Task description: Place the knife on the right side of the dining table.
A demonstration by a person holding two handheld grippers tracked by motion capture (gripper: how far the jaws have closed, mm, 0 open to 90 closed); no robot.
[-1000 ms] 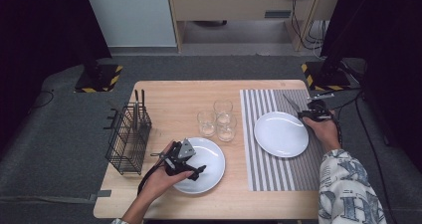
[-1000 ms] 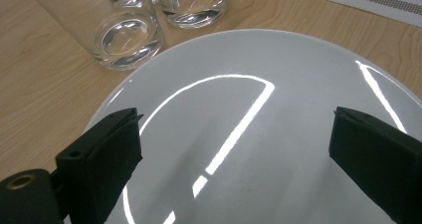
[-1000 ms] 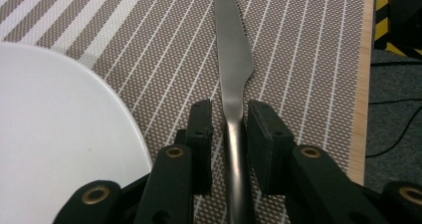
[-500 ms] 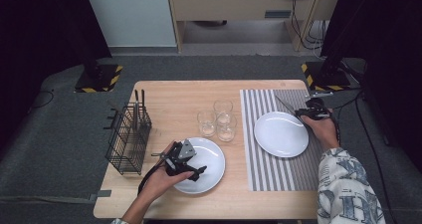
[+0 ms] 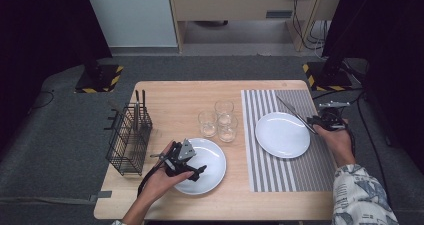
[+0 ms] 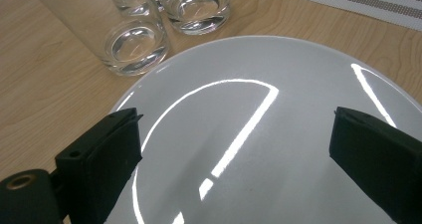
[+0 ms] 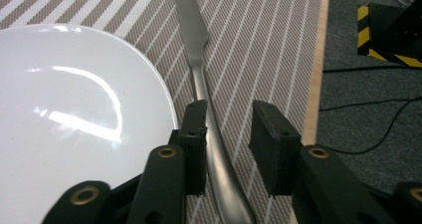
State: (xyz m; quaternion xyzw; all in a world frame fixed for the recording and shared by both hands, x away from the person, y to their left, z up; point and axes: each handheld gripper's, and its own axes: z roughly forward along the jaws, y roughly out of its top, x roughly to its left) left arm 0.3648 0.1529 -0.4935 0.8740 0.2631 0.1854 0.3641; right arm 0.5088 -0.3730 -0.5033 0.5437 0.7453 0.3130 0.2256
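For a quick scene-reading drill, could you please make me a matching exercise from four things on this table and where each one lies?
Things:
1. knife
2. glasses
3. basket
4. left plate

Places:
A. at the table's left edge
B. on bare wood under the open left tongs
C. on the striped mat, right of the other plate, between the right tongs' jaws
D. mid-table, between the two plates

Pairs: 1-C, 2-D, 3-A, 4-B

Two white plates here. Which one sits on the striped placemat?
The right-hand plate, beside the knife at the right gripper. The other plate, under the left gripper, rests on bare wood.
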